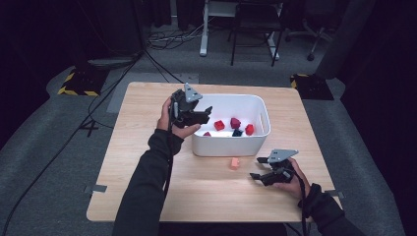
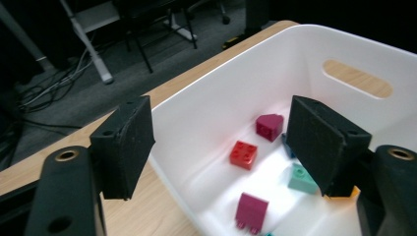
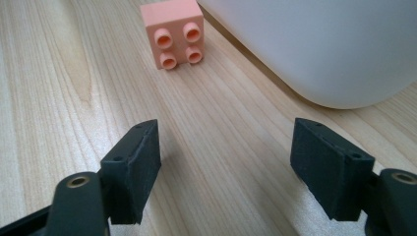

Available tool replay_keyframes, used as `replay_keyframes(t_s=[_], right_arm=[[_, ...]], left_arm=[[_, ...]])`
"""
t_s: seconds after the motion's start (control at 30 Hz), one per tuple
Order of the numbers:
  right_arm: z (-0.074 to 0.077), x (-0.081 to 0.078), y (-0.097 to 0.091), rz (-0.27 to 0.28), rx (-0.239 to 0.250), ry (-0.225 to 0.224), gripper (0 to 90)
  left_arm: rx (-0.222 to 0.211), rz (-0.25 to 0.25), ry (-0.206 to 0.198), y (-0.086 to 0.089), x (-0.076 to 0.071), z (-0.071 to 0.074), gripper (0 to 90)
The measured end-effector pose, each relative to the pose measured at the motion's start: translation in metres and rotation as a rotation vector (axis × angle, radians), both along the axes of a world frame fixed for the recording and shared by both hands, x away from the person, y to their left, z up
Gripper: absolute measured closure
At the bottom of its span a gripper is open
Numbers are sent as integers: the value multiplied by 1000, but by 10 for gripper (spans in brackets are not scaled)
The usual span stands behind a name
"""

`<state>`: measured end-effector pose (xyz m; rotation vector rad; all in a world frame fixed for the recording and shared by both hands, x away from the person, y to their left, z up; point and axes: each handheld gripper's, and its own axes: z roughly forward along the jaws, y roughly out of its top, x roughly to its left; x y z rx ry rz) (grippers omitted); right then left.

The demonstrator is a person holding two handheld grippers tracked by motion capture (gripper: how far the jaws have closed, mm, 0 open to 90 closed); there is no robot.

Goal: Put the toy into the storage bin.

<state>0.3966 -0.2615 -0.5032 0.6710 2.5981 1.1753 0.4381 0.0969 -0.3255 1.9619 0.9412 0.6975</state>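
A white bin [image 1: 228,145] stands in the middle of the wooden table [image 1: 147,187]. Several small bricks lie in it: a red one [image 2: 243,154], a maroon one [image 2: 269,126], a teal one [image 2: 301,179] and a magenta one [image 2: 251,211]. My left gripper [image 1: 205,116] hangs over the bin's left rim [image 2: 196,93], open, with nothing between its pads. A salmon-pink brick [image 1: 234,163] lies on the table just in front of the bin, studs toward the right gripper view [image 3: 173,33]. My right gripper [image 1: 256,167] rests low on the table to the brick's right, open and empty [image 3: 226,157], pointing at the brick.
The bin's rounded corner [image 3: 314,44] lies close beside the pink brick. Beyond the table are a grey floor, cables [image 1: 167,39], a chair and a desk leg [image 1: 203,29]. Bare wood spreads left of the bin and along the front edge.
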Motion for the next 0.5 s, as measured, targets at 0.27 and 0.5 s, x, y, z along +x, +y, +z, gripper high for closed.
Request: replay_keyframes(t_s=[0.27,0.5], right_arm=[[0,0,0,0,0,0,275],[0,0,0,0,0,0,275]], left_arm=[[15,47,22,34,-12,-10,195],[64,44,60,43,-26,-32,186]])
